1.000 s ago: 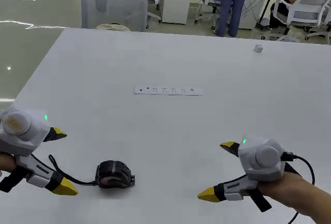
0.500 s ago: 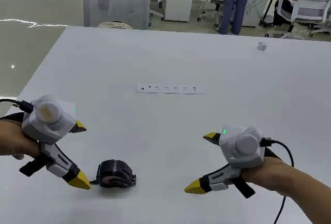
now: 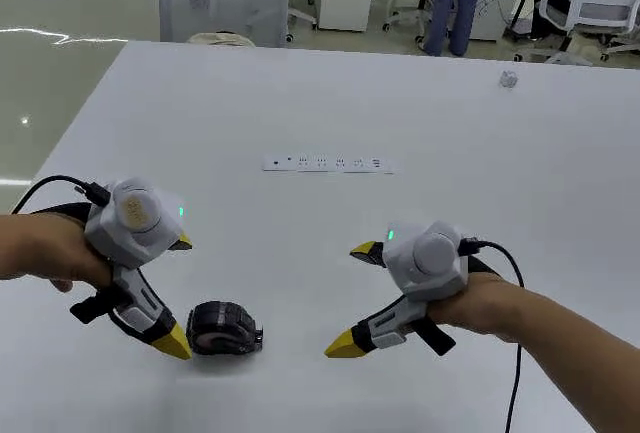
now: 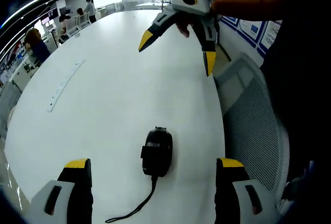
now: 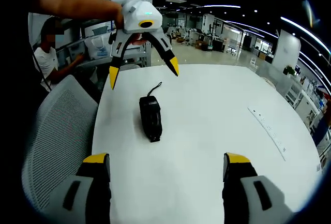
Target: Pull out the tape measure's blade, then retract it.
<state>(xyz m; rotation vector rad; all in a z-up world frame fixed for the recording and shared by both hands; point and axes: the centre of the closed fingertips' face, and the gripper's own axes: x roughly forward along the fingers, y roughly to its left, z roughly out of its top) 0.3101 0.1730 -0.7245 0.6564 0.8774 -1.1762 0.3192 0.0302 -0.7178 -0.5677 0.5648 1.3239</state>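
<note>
The tape measure (image 3: pixel 224 328) lies near on the white table (image 3: pixel 330 103), blade not yet drawn. The left gripper (image 3: pixel 178 293) and right gripper (image 3: pixel 352 298) flank it, jaws wide apart and empty.

Details on the tape measure (image 3: pixel 225 328) and the far grey object (image 3: pixel 508 79) are too small to tell.

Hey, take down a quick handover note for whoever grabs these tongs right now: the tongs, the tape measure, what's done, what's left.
Left tongs: open, empty, lower tip close beside the tape measure, not gripping it.
Right tongs: open, empty, apart from it on its right.
Tape measure: lying on the table between the two, blade in, strap trailing toward the left tongs.
Done: nothing yet.
Left: hold the case, pull the blade out, retract it.
</note>
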